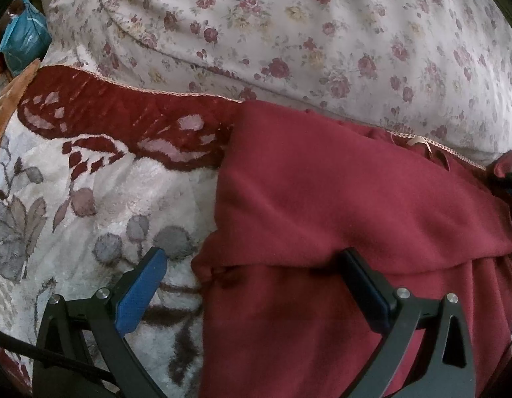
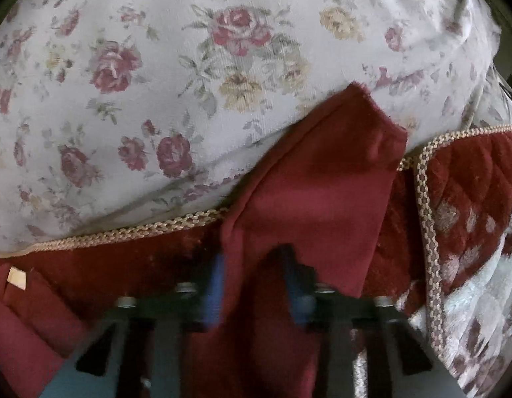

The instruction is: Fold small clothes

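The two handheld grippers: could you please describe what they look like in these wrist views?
The left gripper has black angular linkage arms with triangular cut-outs, silver round bolt heads at the joints, and flat blue textured pads on the fingers. A black cable runs along its lower left. The right gripper looks alike, black frame, silver bolts, blue pads, though blurred. No hands or sleeves show.

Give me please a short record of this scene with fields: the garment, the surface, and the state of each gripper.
garment: dark red garment, partly folded, one layer lapped over another
surface: plush blanket with a dark red border, beside a rose-print sheet
left gripper: left gripper open, fingers spread over the garment's left edge, holding nothing
right gripper: right gripper blurred, a strip of the garment between its fingers; grip cannot be confirmed
other: blue bag at the far left
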The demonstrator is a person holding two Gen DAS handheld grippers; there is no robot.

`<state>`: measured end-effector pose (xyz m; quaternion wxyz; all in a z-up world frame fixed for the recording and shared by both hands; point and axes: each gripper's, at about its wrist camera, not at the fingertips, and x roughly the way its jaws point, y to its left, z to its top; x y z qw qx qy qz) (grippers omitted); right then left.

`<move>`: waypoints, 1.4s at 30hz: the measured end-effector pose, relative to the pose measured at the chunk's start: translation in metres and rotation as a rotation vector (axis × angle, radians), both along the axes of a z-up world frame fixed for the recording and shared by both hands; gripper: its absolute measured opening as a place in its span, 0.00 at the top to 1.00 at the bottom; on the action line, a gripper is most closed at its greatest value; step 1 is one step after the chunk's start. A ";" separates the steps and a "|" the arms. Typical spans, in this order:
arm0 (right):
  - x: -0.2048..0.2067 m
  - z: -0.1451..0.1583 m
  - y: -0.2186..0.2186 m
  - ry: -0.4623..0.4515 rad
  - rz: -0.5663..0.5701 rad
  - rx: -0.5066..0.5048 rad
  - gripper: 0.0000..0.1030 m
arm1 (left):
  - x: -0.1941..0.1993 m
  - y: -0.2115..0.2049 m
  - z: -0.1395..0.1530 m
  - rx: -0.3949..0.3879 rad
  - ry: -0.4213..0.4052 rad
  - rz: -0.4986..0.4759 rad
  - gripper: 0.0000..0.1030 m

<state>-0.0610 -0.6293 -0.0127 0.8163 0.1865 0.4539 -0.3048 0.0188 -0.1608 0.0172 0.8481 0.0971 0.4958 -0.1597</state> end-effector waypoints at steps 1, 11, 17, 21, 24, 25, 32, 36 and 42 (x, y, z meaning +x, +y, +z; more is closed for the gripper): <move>-0.003 0.003 0.001 -0.013 0.012 0.010 0.92 | 0.000 0.000 0.000 0.000 0.000 0.000 0.00; -0.066 0.088 0.046 -0.264 0.178 0.037 0.92 | -0.006 0.004 0.010 0.000 -0.033 -0.004 0.00; -0.092 0.134 0.142 -0.362 0.403 0.042 0.92 | -0.012 0.011 0.027 -0.080 -0.045 -0.019 0.00; -0.100 0.115 0.222 -0.351 0.566 0.061 0.92 | -0.011 0.018 0.032 -0.144 -0.020 -0.009 0.00; -0.097 0.068 0.266 -0.266 0.674 0.129 0.91 | -0.010 0.022 0.033 -0.186 0.000 0.001 0.00; -0.095 0.051 0.277 -0.220 0.694 0.136 0.90 | -0.011 0.022 0.033 -0.193 0.004 0.000 0.00; -0.130 0.017 0.280 -0.200 0.684 0.189 0.57 | -0.025 0.007 0.040 -0.248 0.028 -0.079 0.00; -0.157 0.037 0.254 -0.271 0.600 0.116 0.31 | -0.037 -0.016 0.036 -0.230 0.038 -0.138 0.00; -0.188 0.042 0.201 -0.382 0.418 0.162 0.28 | -0.051 -0.056 0.025 -0.155 0.021 -0.224 0.06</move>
